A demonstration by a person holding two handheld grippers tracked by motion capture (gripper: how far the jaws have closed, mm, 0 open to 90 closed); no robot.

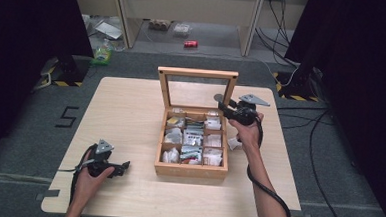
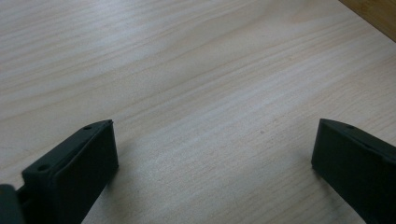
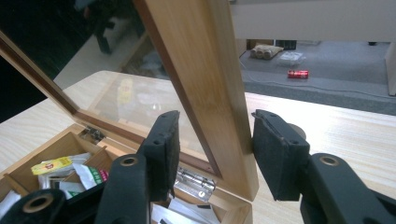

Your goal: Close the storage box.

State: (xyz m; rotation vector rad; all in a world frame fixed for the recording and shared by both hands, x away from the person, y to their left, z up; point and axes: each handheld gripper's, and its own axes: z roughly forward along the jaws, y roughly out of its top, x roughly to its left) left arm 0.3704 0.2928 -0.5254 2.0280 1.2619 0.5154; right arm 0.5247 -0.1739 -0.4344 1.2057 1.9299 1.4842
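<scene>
A wooden tea box (image 1: 190, 169) stands at the middle of the table, its glass-paned lid (image 1: 198, 73) raised upright. Sachets (image 1: 193, 137) fill its compartments. My right gripper (image 1: 222, 106) reaches the lid's right side. In the right gripper view the lid's wooden frame (image 3: 210, 70) stands between the jaws of that gripper (image 3: 215, 140); its pads sit close on both sides with a narrow gap, so it is open. My left gripper (image 1: 124, 166) rests on the table at the front left. Its jaws (image 2: 215, 149) stand wide apart over bare wood.
The light wooden table (image 1: 126, 110) has room left of the box. A small white packet (image 1: 234, 143) lies just right of the box. A red can (image 1: 191, 44) lies on the floor beyond the table. Cables (image 1: 322, 185) trail on the floor to the right.
</scene>
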